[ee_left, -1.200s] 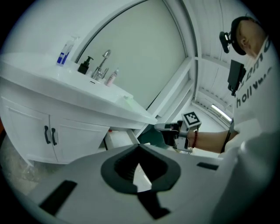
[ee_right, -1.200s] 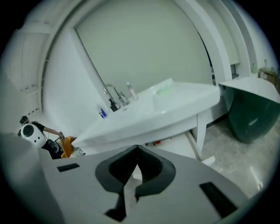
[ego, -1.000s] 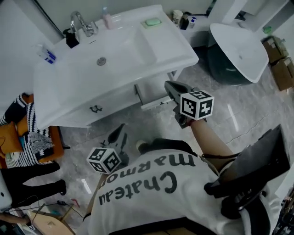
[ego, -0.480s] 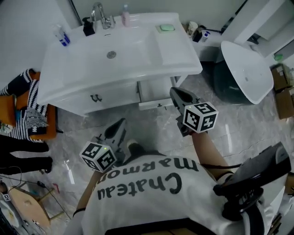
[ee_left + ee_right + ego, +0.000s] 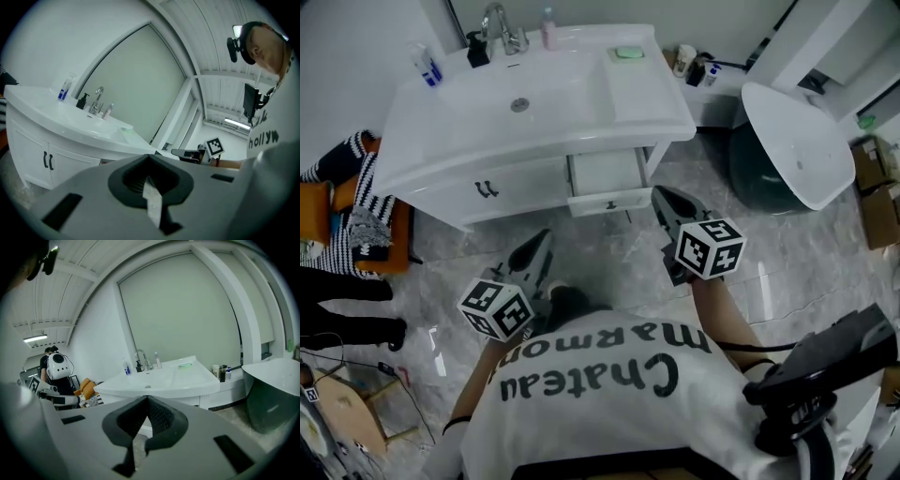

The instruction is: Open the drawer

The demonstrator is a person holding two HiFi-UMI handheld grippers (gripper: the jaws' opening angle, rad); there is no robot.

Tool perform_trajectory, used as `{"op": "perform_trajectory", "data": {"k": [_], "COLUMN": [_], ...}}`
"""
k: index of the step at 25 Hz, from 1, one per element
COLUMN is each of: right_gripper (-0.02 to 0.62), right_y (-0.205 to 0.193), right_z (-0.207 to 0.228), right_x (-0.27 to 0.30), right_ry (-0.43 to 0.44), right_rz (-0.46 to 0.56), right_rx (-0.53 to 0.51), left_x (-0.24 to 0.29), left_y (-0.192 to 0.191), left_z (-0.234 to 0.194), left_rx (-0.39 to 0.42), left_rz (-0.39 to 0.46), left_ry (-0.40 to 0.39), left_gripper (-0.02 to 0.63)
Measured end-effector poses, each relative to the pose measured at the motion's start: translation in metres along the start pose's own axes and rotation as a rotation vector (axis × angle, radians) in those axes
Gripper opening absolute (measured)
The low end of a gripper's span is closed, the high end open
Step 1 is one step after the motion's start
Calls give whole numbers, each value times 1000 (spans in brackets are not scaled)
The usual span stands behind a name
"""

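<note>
A white vanity (image 5: 441, 173) carries a sink basin (image 5: 520, 103). Its right-hand drawer (image 5: 605, 171) stands pulled out, and its front panel (image 5: 609, 202) has a small dark handle. My right gripper (image 5: 661, 197) is shut and empty, its tip just right of the drawer front's end; I cannot tell whether they touch. My left gripper (image 5: 542, 242) hangs lower, over the floor in front of the vanity's left doors (image 5: 485, 188), shut on nothing. In the left gripper view the jaws (image 5: 149, 157) meet below the vanity (image 5: 28, 150). In the right gripper view the closed jaws (image 5: 146, 398) point at the sink top (image 5: 159, 378).
A white tub (image 5: 797, 141) on a dark base stands to the right. An orange seat with striped cloth (image 5: 356, 225) is at the left, with a person's dark legs (image 5: 347, 333) below it. A faucet (image 5: 502, 23), bottles and green soap (image 5: 628, 53) sit on the vanity top. Cardboard boxes (image 5: 877, 178) are far right.
The drawer has slid further out of the vanity. Both grippers have drawn back from the vanity, the right one going with the drawer front. Both stayed shut.
</note>
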State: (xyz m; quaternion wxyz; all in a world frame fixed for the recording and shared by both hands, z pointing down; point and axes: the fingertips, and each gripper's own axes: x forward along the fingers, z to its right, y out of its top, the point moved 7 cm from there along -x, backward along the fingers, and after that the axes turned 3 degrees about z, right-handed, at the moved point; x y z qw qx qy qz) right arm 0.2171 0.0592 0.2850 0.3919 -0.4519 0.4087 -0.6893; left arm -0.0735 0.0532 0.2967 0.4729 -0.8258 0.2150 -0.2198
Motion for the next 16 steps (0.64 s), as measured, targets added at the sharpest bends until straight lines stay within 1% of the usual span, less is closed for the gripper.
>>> {"op": "perform_trajectory", "data": {"k": [7, 16], "right_gripper": [11, 11], "right_y": [9, -10], "right_z": [4, 5], "right_x": [-21, -40], "right_ry": [-10, -10], "right_rz": [24, 19], "right_rx": [-20, -20], "left_x": [3, -1], "left_y": [3, -16], "left_z": [13, 27], "left_rx": [22, 33], "left_rz": [-3, -8], "left_ry": [-11, -25], "left_gripper": [-2, -2]}}
